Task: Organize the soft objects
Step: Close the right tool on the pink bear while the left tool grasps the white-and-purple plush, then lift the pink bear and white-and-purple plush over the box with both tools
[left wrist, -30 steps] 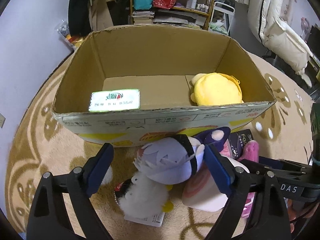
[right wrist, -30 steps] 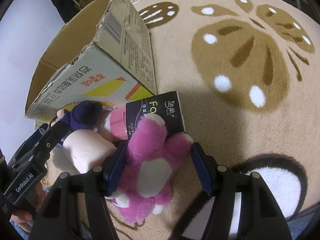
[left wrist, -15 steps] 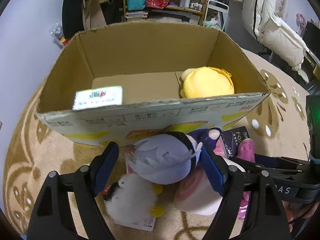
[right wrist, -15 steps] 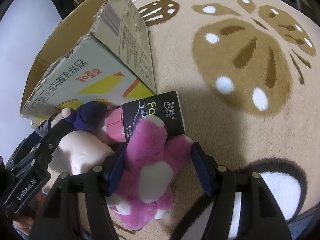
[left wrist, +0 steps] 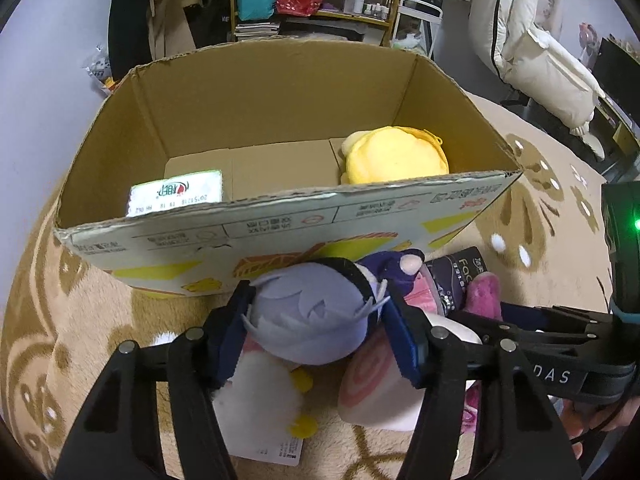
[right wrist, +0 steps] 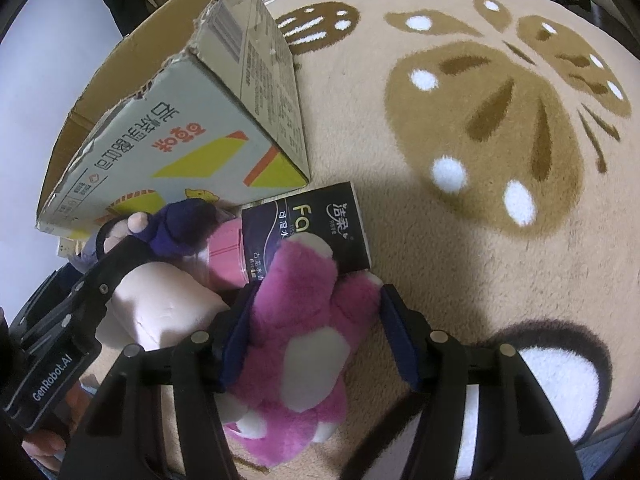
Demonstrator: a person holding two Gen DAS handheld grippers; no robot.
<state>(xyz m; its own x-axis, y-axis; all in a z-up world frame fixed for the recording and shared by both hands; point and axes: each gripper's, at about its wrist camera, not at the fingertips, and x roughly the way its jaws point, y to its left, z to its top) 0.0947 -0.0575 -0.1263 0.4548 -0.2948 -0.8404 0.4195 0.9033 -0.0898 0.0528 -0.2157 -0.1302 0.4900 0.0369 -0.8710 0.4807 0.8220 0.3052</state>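
The left gripper (left wrist: 316, 316) clamped the purple doll (left wrist: 308, 320); the right gripper (right wrist: 316, 332) squeezed the pink plush (right wrist: 304, 340). Each needed lifting clear over the box (left wrist: 280, 216) wall ahead.

Right gripper (right wrist: 316, 330): blue-padded jaws set either side of a pink plush toy (right wrist: 298, 354), left pad pressed into its fur, right pad at its arm. Black tissue pack (right wrist: 320, 224): flat on the rug (right wrist: 460, 220), just beyond the pink toy's head, touching it. Cardboard box (right wrist: 192, 120): open, at upper left, corner near the tissue pack. Left gripper (right wrist: 72, 320): at lower left, beside a purple-haired doll (right wrist: 180, 226) and a cream cushion (right wrist: 160, 304); jaws hidden
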